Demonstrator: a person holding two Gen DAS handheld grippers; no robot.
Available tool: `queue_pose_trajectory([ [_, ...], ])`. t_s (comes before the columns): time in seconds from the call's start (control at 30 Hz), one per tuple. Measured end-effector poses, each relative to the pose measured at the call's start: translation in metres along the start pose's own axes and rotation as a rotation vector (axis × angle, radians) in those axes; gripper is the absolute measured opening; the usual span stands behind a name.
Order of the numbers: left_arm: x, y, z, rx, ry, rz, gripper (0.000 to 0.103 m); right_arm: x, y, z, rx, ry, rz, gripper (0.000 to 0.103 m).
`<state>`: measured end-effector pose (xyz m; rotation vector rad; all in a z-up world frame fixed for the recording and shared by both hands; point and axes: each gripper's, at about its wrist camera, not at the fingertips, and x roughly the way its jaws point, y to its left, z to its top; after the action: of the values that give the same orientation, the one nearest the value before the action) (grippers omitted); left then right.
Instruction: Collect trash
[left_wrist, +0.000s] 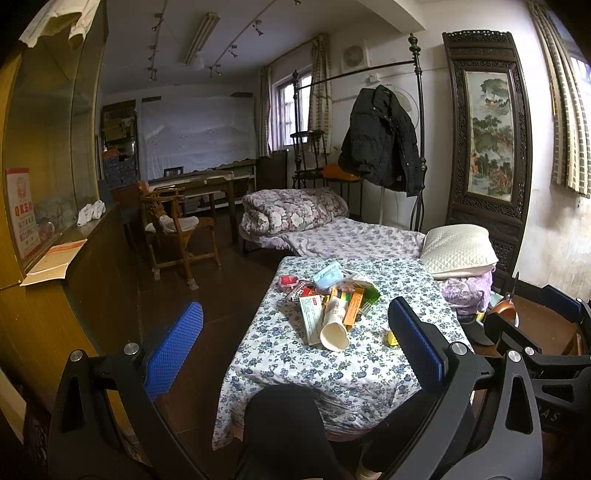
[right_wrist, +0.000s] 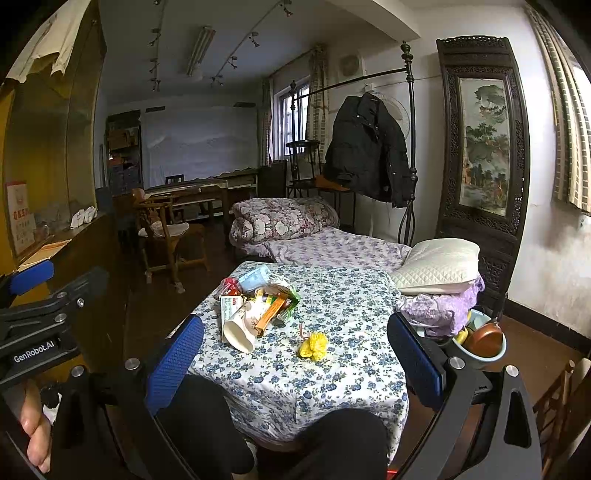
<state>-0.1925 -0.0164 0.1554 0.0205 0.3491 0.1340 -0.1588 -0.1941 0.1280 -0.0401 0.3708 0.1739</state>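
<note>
A pile of trash (left_wrist: 330, 299) lies on the table with the blue-flowered cloth (left_wrist: 332, 373): a tipped white paper cup (left_wrist: 334, 330), small cartons, wrappers and a blue face mask (left_wrist: 327, 275). The pile also shows in the right wrist view (right_wrist: 258, 299), with the cup (right_wrist: 240, 330) and a crumpled yellow scrap (right_wrist: 314, 345) lying apart to its right. My left gripper (left_wrist: 295, 343) is open and empty, held short of the table. My right gripper (right_wrist: 295, 354) is open and empty, also short of the table. The person's dark knees sit below both.
A bed with a folded floral quilt (left_wrist: 291, 208) and a white pillow (left_wrist: 458, 249) stands behind the table. A wooden chair (left_wrist: 173, 225) is at left, a long wooden counter (left_wrist: 74, 266) along the left wall. A bowl with a brown pot (right_wrist: 484, 339) sits right of the table.
</note>
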Motion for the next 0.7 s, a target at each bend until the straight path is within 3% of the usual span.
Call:
queue_pose_trajectory([
  [0.4, 0.006, 0.005, -0.006, -0.008, 0.018, -0.002, 0.096, 0.002, -0.001, -0.002, 0.018, 0.005, 0.013, 0.097],
  [0.7, 0.051, 0.041, -0.01, -0.083, 0.105, 0.041, 0.096, 0.045, -0.035, -0.018, 0.154, 0.115, 0.092, 0.097],
])
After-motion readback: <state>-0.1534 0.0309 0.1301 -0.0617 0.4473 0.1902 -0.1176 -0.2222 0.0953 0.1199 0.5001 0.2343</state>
